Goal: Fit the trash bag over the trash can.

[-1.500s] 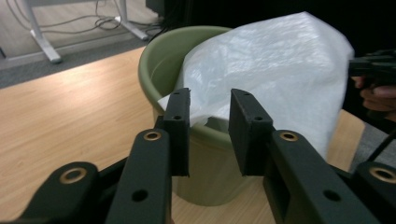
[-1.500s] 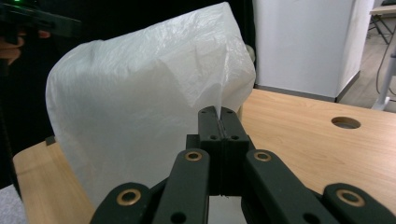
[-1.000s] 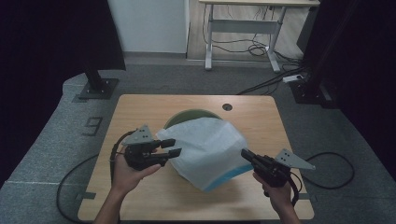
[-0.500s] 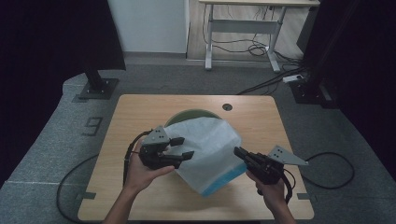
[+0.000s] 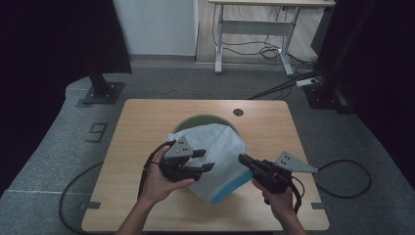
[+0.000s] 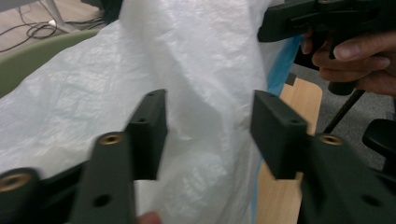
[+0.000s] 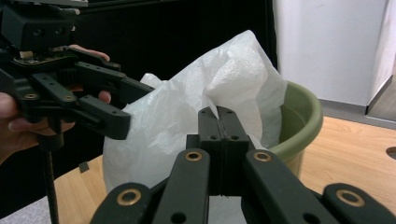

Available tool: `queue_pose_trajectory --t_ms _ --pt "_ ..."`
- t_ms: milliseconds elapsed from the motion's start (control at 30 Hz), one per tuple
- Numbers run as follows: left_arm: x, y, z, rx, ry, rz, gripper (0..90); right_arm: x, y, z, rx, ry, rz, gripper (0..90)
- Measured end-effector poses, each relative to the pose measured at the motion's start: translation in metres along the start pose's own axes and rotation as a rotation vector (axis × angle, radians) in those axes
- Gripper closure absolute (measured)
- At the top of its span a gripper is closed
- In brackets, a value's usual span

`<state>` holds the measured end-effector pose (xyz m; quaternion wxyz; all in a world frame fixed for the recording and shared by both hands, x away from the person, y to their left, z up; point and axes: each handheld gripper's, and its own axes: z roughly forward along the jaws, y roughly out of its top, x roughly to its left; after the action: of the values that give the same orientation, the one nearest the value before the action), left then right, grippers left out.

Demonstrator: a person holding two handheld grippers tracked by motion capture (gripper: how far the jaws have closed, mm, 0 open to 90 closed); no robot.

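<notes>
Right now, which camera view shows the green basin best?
The right gripper view: the green basin shows its rim and inner wall beside the white bag. The high view gives only a rim arc behind the bag; the left gripper view, a blurred edge.

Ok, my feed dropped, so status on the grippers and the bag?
Right hand-held gripper shut on white plastic bag. Left hand-held gripper open, jaws just closing, bag fold between them. Bag partly over green basin. Nothing blocking.

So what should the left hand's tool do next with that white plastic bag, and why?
Probably close the left gripper on the thin white plastic bag: its jaws stand apart around a fold, while the right gripper already pinches the bag beside the green plastic basin.
</notes>
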<state>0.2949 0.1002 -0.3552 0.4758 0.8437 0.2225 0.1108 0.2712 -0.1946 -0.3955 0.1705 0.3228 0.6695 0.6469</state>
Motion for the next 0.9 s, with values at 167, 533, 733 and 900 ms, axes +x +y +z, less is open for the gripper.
queue_pose_trajectory --t_ms 167,533,733,900 --pt "-0.001 0.0 0.004 0.009 -0.006 0.008 72.6 0.003 -0.001 0.002 -0.003 0.014 -0.002 88.7" --pt "0.007 -0.001 -0.001 -0.053 0.032 -0.088 89.7 0.003 -0.005 -0.001 -0.008 0.0 -0.005 66.8" --pt "0.016 -0.002 -0.008 -0.092 0.038 -0.155 89.8 0.009 -0.012 -0.023 -0.052 -0.04 -0.02 46.7" --pt "0.027 -0.003 -0.009 -0.11 0.017 -0.223 89.9 0.013 -0.023 -0.048 -0.073 -0.061 -0.017 40.1"
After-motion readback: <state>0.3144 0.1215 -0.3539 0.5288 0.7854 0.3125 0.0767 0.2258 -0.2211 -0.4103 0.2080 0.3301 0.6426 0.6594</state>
